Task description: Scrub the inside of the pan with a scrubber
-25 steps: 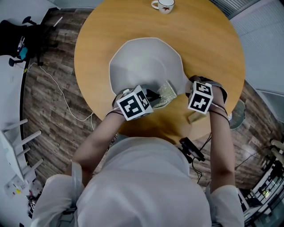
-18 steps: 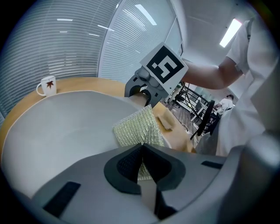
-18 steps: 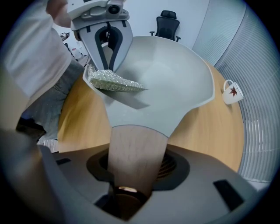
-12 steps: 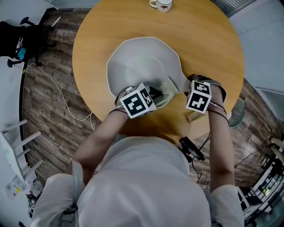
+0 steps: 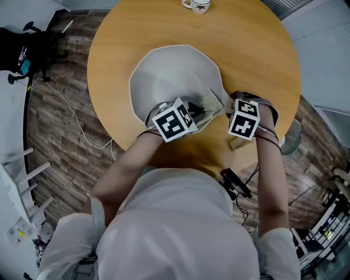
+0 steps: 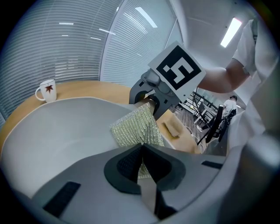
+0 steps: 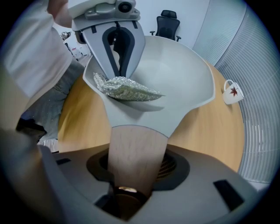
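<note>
A pale grey pan stands on the round wooden table. Its wooden handle points toward me. My right gripper is shut on that handle, which fills the gap between its jaws. My left gripper reaches over the pan's near rim and is shut on a silver mesh scrubber. The scrubber lies against the pan's inner wall beside the handle's root, ahead of the left gripper. The right gripper view shows the scrubber hanging under the left gripper.
A white mug with a red mark stands at the table's far edge, also in the left gripper view. A black office chair sits on the wood floor at left. Cables trail on the floor.
My left gripper has slid the scrubber a little farther and to the right along the pan's near inner wall. The right gripper still holds the handle in the same place.
</note>
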`<state>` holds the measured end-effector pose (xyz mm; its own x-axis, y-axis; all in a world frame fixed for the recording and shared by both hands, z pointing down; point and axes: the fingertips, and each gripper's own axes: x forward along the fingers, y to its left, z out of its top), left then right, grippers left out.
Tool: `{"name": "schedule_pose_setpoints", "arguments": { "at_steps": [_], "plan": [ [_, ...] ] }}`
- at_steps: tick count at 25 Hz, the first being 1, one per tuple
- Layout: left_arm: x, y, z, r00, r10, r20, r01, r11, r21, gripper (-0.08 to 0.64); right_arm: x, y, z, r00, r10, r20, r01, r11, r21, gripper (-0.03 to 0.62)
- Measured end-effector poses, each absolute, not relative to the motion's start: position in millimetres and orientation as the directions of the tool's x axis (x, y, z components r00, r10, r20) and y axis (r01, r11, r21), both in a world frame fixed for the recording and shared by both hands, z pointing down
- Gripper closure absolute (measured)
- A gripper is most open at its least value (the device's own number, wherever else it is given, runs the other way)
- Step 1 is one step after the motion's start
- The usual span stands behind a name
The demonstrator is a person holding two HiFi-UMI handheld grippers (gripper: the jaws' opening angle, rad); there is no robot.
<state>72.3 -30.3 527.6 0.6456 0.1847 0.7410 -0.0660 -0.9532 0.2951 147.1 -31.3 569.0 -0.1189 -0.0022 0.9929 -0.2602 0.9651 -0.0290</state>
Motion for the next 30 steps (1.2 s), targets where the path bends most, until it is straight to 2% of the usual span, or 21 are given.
{"name": "schedule_pose_setpoints", "arguments": {
  "at_steps": [30],
  "plan": [
    [100.1,-61.3,536.0,0.659,0.145,0.738,-0.099,-0.956,0.276,0.543,145.7,-32.1,568.6,-0.116,0.008,0.993,-0.252,0.967,-0.037,0.4]
  ]
}}
